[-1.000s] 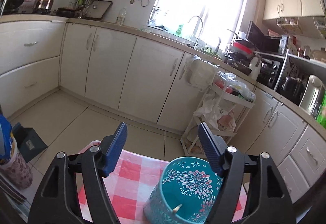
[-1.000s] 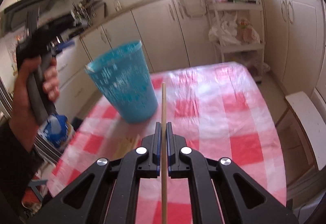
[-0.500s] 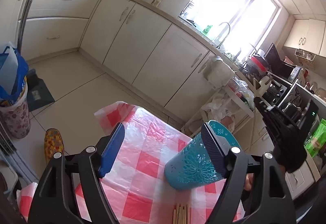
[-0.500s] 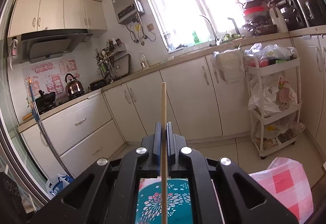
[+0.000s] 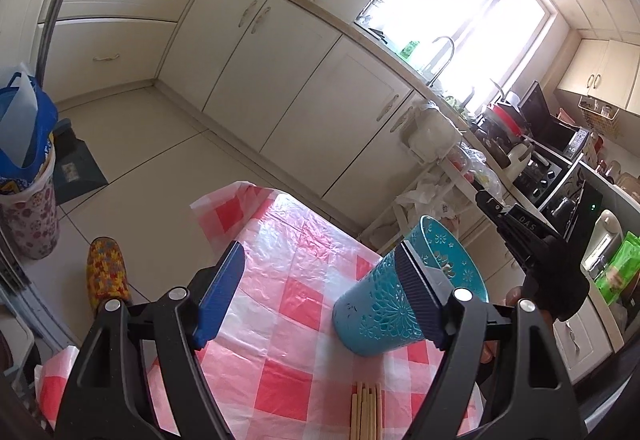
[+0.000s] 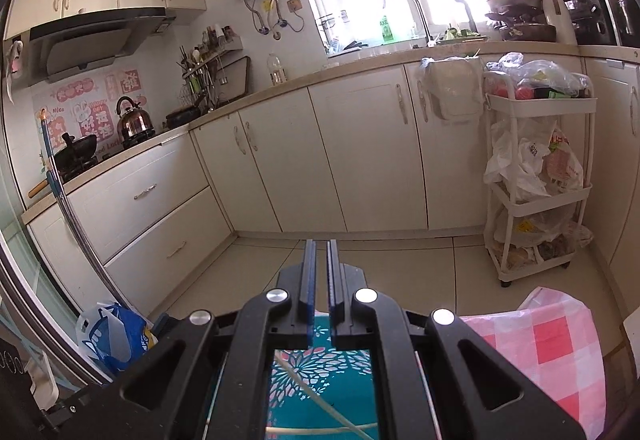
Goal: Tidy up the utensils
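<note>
- The left gripper (image 5: 320, 296) is being held wide open over the checked cloth (image 5: 296, 264), and nothing is being gripped by it; one pad is lying just beside the teal cup (image 5: 384, 308), though contact cannot be made out.
- The right gripper (image 6: 319, 268) is being held all but shut, with only a slit showing between the pads and nothing pinched there.
- The cup is being seen standing on the cloth near its far edge, directly under the right gripper in the right wrist view.
- One chopstick (image 6: 320, 406) is being seen lying loose inside the cup, leaning across its wall.
- A bundle of sticks (image 5: 366, 412) is being left on the cloth, near the cup and below the left gripper, so the sorting is being judged as partly done.
- The cup is being put at risk of tipping: it is light and tall, and a nudge from the left pad beside it would be enough.
- The cloth is being judged slick and loosely laid, so the cup could be dragged with it toward the edge.
- The bundle could be scattered if one stick is being pinched from the side, since the sticks are lying touching one another.
- A stick being lowered at a slant could be caught on the rim and dropped to the floor.
</note>
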A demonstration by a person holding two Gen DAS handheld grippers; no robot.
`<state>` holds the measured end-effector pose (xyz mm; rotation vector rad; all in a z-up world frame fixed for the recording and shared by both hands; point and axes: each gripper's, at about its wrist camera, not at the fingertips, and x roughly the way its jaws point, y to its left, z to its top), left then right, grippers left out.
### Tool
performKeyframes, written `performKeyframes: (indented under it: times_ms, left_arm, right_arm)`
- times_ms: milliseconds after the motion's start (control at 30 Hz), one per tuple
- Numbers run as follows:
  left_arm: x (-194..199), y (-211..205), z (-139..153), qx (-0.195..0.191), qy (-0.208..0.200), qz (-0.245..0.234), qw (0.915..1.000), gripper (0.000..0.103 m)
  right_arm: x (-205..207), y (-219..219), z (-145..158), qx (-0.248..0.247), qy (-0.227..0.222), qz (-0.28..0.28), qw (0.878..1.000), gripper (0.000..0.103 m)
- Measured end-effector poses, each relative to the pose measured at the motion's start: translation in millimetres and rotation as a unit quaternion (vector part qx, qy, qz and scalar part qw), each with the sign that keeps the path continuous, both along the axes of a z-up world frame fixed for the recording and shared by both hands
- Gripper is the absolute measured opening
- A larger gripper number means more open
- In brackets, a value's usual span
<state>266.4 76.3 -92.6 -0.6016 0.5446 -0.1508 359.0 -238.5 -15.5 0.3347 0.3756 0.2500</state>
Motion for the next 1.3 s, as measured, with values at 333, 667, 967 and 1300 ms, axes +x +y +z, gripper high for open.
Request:
performKeyframes:
  times_ms: [333,667,967,1300]
  left_arm:
    - [-35.0,-27.5,-21.5,0.05,0.065,-0.088,0.9927,0.079]
    - [-67.2,-69.3,-59.1,0.086,0.132,-0.14,0.9774,0.079]
    - [-66.4,-94.5,-65.5,0.112,0.14,-0.175,0.9681,0.079]
    - [-43.5,-168.3,-85.0,0.19,0.156,-0.236,0.9402,0.064]
  right_arm:
    - [-129.0,-17.6,-47.6,-0.02,0.075,-0.013,0.997,0.042]
    - [-147.5,19.8,-146.5,-0.072,0.229,0.025,0.97,0.025]
    - [-140.9,42.2,-163.5,-0.152,0.243,0.041,0.957,0.01]
    - [-160.7,-14.0,-168.8,-0.112,0.256,0.051,0.959,0.006]
